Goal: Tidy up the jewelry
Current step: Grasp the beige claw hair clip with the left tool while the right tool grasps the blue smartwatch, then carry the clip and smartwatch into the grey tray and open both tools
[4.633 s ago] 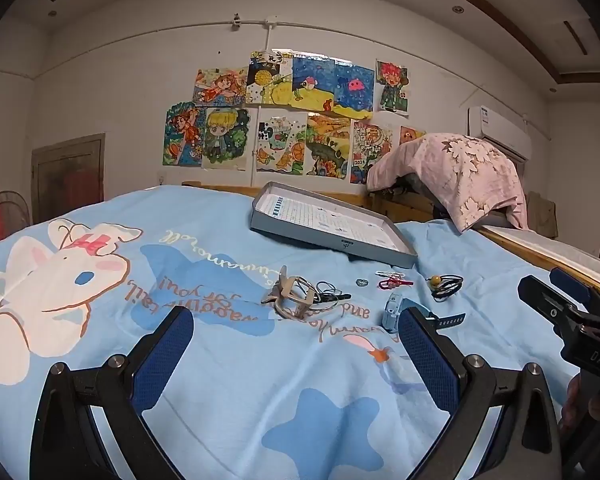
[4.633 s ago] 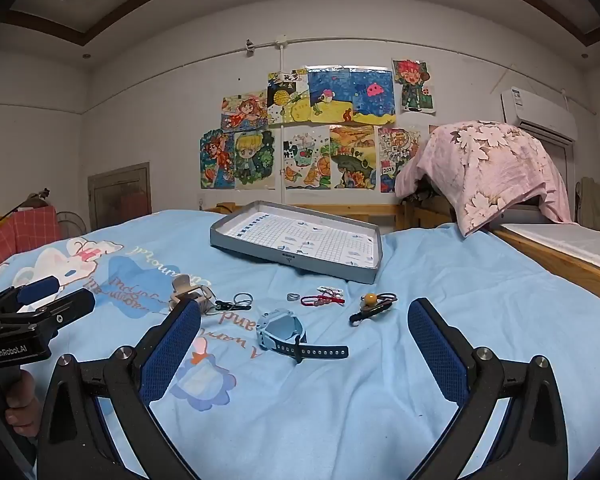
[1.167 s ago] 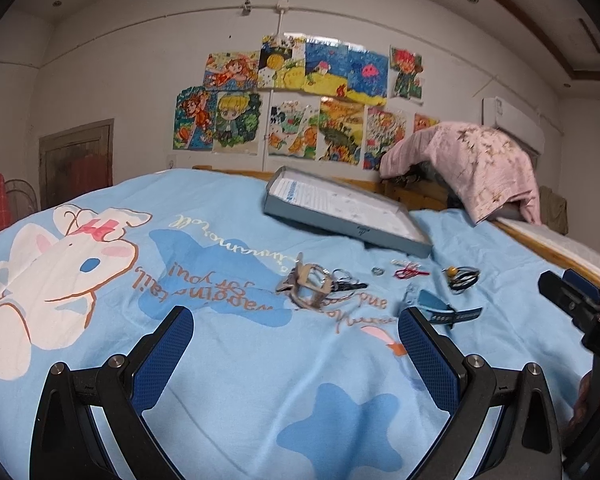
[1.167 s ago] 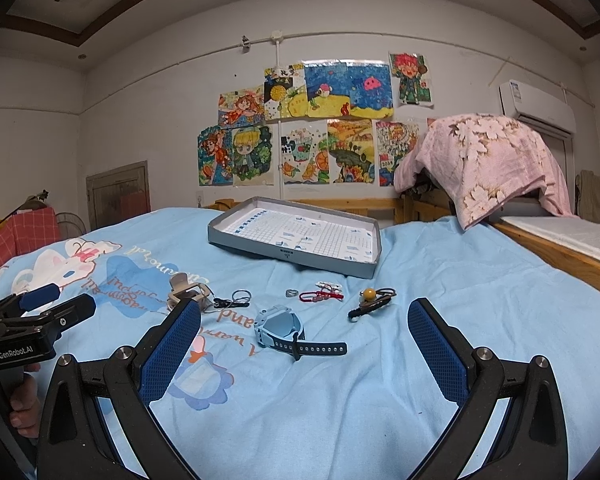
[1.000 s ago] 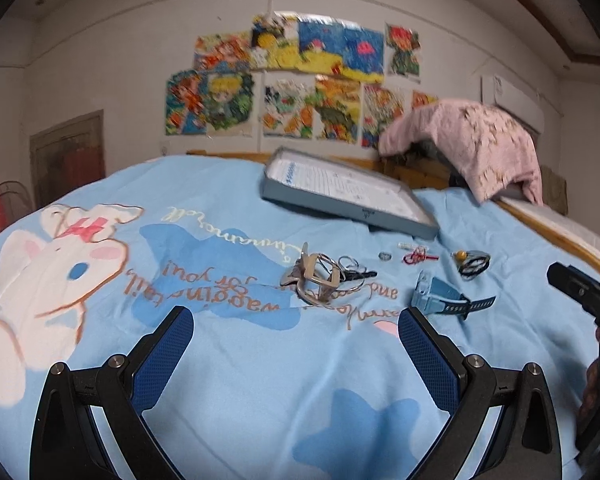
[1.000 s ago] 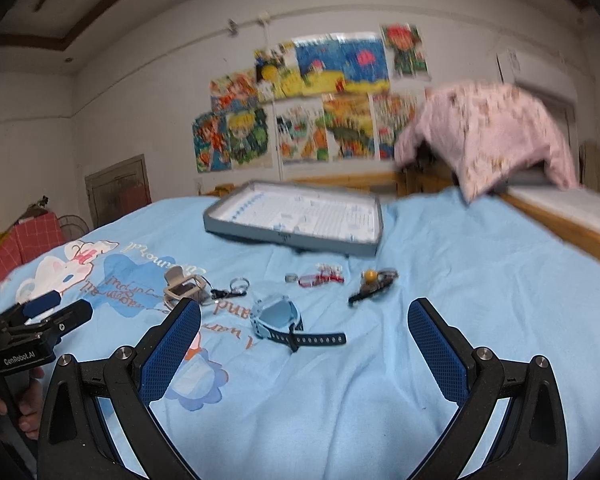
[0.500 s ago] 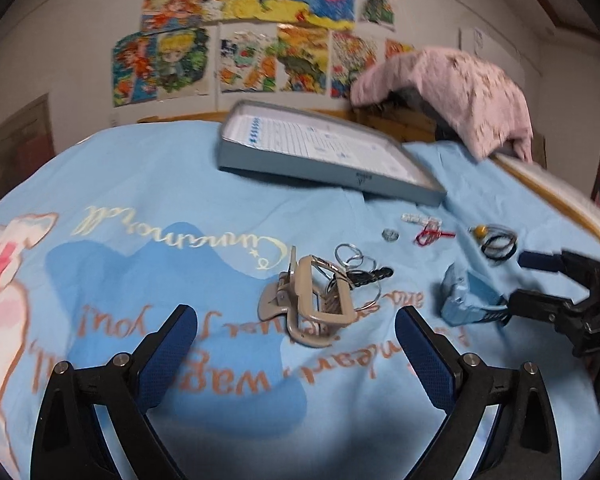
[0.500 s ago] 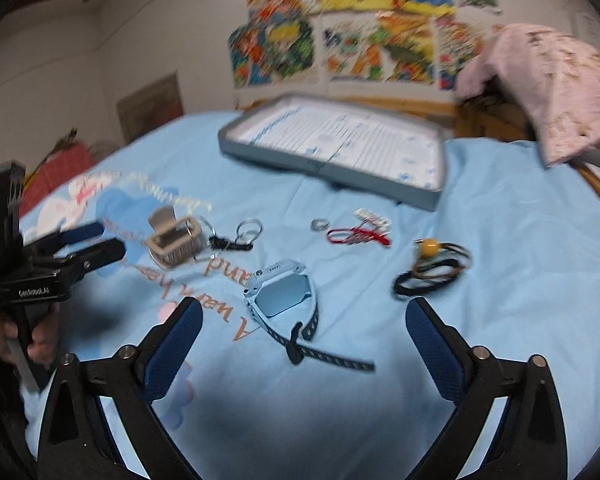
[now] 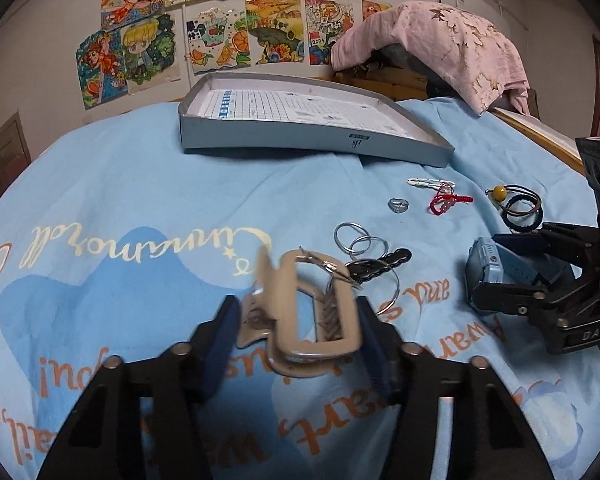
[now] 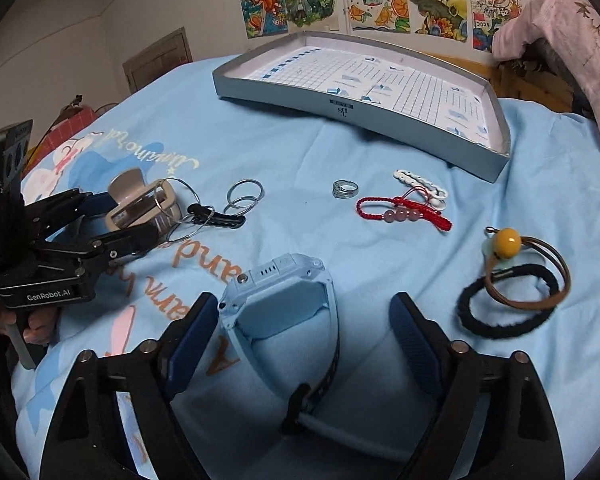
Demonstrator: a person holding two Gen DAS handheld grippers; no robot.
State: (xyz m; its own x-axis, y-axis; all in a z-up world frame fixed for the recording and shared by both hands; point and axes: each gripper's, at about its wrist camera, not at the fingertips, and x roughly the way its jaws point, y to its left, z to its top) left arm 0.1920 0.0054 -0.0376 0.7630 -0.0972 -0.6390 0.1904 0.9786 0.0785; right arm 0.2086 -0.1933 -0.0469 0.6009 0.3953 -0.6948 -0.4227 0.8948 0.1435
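Crowding the hair claw (image 9: pixel 300 312): key rings (image 9: pixel 360 240).

Bedspread (image 10: pixel 380 152): light blue, darker blue patches, cream and orange lettering.
Tray (image 10: pixel 364 110): grey walls, white lining with blue grid.
Hair claw (image 9: pixel 300 308): beige.
Watch (image 10: pixel 280 300): pale blue, darker strap.
Bracelet (image 10: pixel 400 210): red cord, pink beads.
Hair ties (image 10: pixel 512 296): one black, one brown with a yellow bead.
Ring (image 10: pixel 344 189) and key rings (image 10: pixel 244 196): silver.
Hair clip (image 10: pixel 420 186): white.
Tongs (image 10: pixel 300 336): black, blue pads.
Cloth (image 9: pixel 440 40): pink, floral.
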